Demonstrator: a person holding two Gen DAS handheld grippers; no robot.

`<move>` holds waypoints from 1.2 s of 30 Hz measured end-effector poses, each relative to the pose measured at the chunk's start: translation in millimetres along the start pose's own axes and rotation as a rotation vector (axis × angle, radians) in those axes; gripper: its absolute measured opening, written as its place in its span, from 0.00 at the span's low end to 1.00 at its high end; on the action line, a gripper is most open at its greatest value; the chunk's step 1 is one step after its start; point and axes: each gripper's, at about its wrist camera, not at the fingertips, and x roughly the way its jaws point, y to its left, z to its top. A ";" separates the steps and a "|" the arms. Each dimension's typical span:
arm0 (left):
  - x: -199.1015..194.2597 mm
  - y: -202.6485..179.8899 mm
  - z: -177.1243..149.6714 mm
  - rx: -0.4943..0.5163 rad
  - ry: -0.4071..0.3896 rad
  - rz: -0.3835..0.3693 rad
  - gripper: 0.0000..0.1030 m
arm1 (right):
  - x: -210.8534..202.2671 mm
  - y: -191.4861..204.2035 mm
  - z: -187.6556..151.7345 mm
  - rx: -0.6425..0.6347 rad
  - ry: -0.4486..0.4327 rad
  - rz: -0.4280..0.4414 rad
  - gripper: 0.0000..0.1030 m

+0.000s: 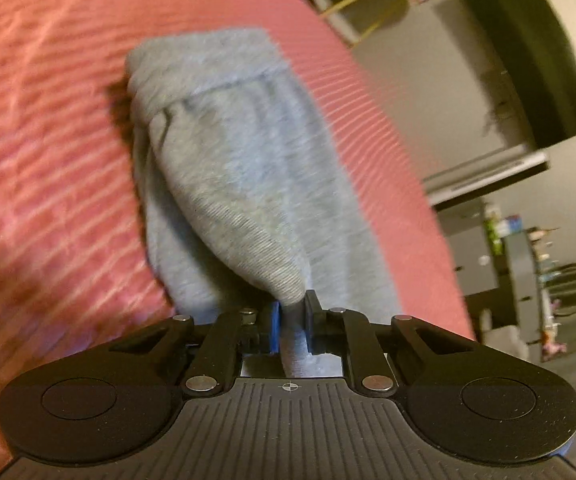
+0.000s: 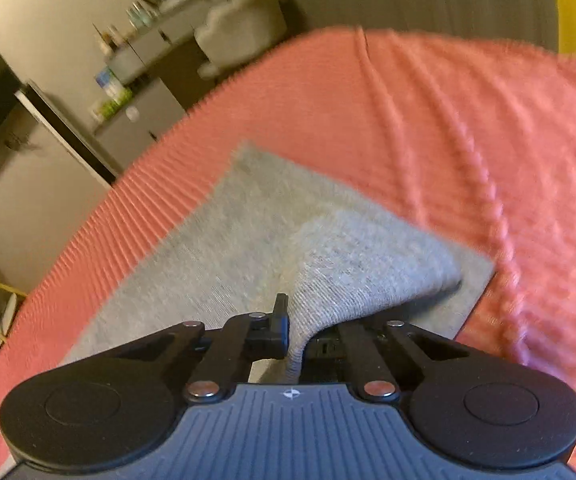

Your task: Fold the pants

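Observation:
Grey sweatpants lie on a pink ribbed bedspread. In the left wrist view my left gripper is shut on a pinched fold of the grey fabric, lifting it above the rest; the gathered waistband lies at the far end. In the right wrist view my right gripper is shut on another edge of the pants, raised so the cloth drapes over the right finger and hides it. The lower layer lies flat on the bedspread.
The bed edge runs along the right in the left wrist view, with a dark TV and a cabinet beyond. In the right wrist view the bed edge runs at upper left, with cabinets and a grey chair beyond.

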 end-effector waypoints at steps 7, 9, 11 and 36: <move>-19.3 -3.5 0.9 -0.004 -0.080 0.308 0.45 | 2.9 -16.6 -8.8 -0.106 -0.006 -0.198 0.20; -32.8 -17.2 -2.0 0.073 -0.166 0.317 0.54 | -6.9 -24.5 -10.1 -0.093 -0.063 -0.280 0.20; -36.7 -44.2 -12.9 0.217 -0.222 0.307 0.61 | -24.9 -26.5 -8.9 -0.081 -0.132 -0.231 0.21; 113.7 -121.9 -118.6 0.666 -0.064 0.299 0.72 | 43.0 -10.5 -28.2 0.095 0.124 0.190 0.20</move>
